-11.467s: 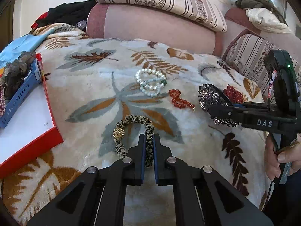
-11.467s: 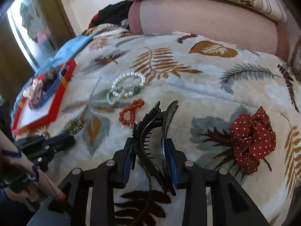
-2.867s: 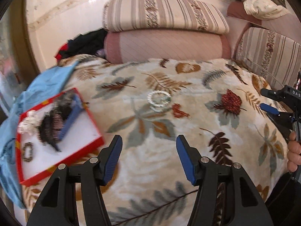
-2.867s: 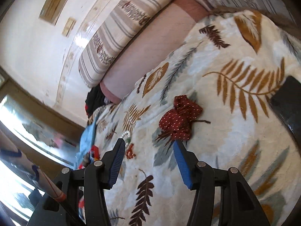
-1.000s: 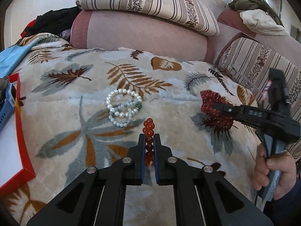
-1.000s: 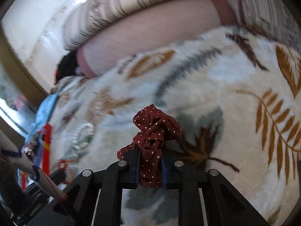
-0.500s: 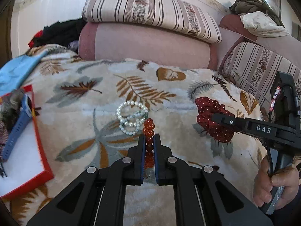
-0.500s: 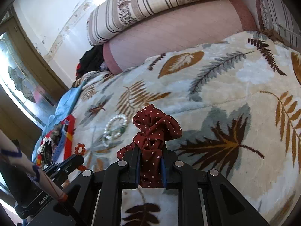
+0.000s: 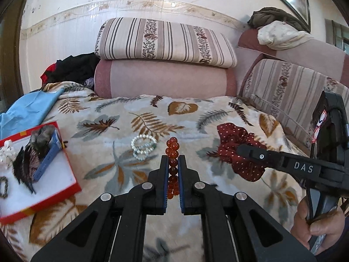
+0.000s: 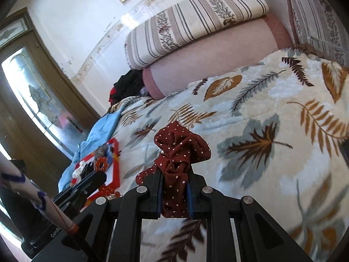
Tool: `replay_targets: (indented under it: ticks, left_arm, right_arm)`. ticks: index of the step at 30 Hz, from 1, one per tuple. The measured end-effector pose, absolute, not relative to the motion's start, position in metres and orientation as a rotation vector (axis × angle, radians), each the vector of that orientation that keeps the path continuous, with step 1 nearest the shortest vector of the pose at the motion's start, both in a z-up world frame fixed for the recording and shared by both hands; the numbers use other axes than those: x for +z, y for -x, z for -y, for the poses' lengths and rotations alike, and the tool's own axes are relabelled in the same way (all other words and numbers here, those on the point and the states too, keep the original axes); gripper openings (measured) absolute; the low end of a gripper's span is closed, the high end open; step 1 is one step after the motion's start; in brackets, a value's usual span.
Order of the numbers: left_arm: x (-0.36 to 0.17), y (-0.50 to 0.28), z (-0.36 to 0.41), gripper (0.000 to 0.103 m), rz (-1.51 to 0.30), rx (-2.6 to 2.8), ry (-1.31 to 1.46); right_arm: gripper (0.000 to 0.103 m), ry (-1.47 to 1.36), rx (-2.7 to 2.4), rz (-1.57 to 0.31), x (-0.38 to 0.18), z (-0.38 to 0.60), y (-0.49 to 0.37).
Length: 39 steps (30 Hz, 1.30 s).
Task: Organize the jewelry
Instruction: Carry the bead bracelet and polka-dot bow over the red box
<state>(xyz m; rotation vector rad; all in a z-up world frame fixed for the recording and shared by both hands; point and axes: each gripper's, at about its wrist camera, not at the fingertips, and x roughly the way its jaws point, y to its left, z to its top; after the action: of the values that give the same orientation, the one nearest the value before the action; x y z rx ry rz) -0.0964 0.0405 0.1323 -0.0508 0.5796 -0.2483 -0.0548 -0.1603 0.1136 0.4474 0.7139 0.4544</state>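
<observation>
Left gripper (image 9: 172, 170): jaws pinched narrow on the red bead bracelet (image 9: 172, 152), which stands up between the pads, clear of the blanket.
Right gripper (image 10: 174, 187): clamped on the red dotted scrunchie (image 10: 181, 146), its bunched fabric rising above the fingertips (seen from the left wrist view too, off to the right).
Why held so: both pieces look lifted for carrying to the red-rimmed tray (image 9: 72, 179), the likely collecting place.
Tray: at the blanket's left edge, already holding a blue strap, a dark feathery clip and small white pieces.
Still loose: the pearl bracelet (image 9: 142, 145), near the blanket's middle, just left of the beads in this view.
Surface: a plush leaf-print blanket (image 9: 218, 113), soft, so nothing slides.
Room: striped cushion (image 9: 165, 41) on a pink bolster along the far edge; a glazed door (image 10: 32, 100) on the left.
</observation>
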Motion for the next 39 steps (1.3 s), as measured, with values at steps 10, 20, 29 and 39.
replay_targets:
  ticks: [10, 20, 29, 39]
  left_arm:
    - [0.133, 0.142, -0.031, 0.007, -0.595, -0.198, -0.023]
    - [0.117, 0.125, -0.044, 0.007, -0.588, -0.132, -0.04]
    - [0.095, 0.106, -0.055, 0.007, -0.627, -0.122, -0.026]
    - [0.082, 0.093, -0.065, 0.007, -0.663, -0.121, 0.01]
  right_arm:
    - [0.018, -0.452, 0.497, -0.707, 0.109, 0.167, 0.101]
    - [0.018, -0.448, 0.518, -0.733, 0.099, 0.161, 0.093]
    - [0.018, -0.418, 0.566, -0.777, 0.092, 0.136, 0.084]
    - [0.018, -0.392, 0.562, -0.822, 0.077, 0.127, 0.076]
